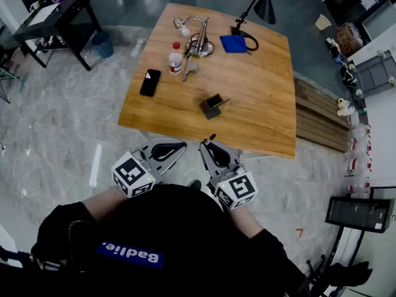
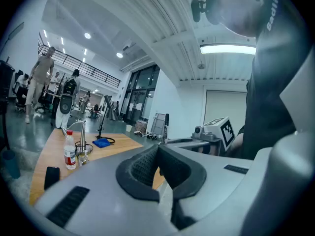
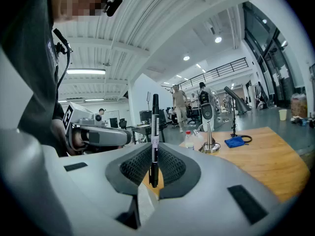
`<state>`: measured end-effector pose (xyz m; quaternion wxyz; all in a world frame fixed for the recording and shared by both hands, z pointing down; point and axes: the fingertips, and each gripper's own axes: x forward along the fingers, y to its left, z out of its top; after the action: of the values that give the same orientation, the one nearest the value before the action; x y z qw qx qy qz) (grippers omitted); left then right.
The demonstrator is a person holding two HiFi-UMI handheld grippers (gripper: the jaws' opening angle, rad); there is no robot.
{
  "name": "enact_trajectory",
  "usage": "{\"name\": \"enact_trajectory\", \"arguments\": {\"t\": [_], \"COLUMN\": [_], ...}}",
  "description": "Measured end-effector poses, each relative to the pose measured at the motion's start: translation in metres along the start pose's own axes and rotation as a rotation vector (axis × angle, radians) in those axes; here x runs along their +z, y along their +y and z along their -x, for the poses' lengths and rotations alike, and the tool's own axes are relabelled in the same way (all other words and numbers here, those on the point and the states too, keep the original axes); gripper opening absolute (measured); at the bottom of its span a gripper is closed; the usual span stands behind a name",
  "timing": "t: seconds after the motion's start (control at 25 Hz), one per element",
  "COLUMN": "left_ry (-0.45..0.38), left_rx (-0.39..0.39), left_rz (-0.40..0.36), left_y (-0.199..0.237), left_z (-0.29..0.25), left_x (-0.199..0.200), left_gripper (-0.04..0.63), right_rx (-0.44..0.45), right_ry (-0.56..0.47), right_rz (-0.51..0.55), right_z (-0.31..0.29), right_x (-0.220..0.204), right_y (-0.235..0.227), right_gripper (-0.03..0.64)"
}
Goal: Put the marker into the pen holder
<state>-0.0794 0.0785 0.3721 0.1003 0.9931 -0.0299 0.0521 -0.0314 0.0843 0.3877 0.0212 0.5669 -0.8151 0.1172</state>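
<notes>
Left gripper (image 1: 166, 150): its jaws are resting together with nothing between them. It is hanging on the near side of the pen holder (image 1: 212, 106), off the edge of the table (image 1: 266, 110), probably staying clear because one gripper is enough for this job.

Right gripper (image 3: 154, 167): its pads are pinching the marker (image 3: 155, 132). It is also waiting well short of the pen holder, on the near side.

Marker: it is standing upright between the pads, which are gripping it low on the barrel. Most of its length is sticking up past them and a short end is poking out below. Which end is the cap is hard to tell. The upright hold is suiting a straight drop.

Pen holder: it is sitting on the table with its top open, and it looks empty.
</notes>
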Motion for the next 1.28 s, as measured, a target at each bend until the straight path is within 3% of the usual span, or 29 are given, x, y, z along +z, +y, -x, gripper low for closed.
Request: {"name": "enact_trajectory", "arguments": {"t": [0.72,1.04,1.28], "left_ry": [0.016,-0.023,-0.025], "left_rx": [0.044,0.161,0.142], "left_rz": [0.009,0.021,0.015], "left_y": [0.002,0.023,0.055], "left_z": [-0.024,-0.046,-0.051], "left_x": [-0.002,0.001,0.005], "left_gripper": [0.009,0.009,0.009], "right_rx": [0.033,0.046,-0.029], "right_ry": [-0.016,-0.049,-0.063], "right_rz": [-0.033,-0.030,-0.052], "right_z": [0.006,0.003,-0.020], "right_x": [-0.001,0.006,0.020], "right_y": [-0.026,-0.083,-0.125], "right_gripper": [0.038,0.037,0.037]}}
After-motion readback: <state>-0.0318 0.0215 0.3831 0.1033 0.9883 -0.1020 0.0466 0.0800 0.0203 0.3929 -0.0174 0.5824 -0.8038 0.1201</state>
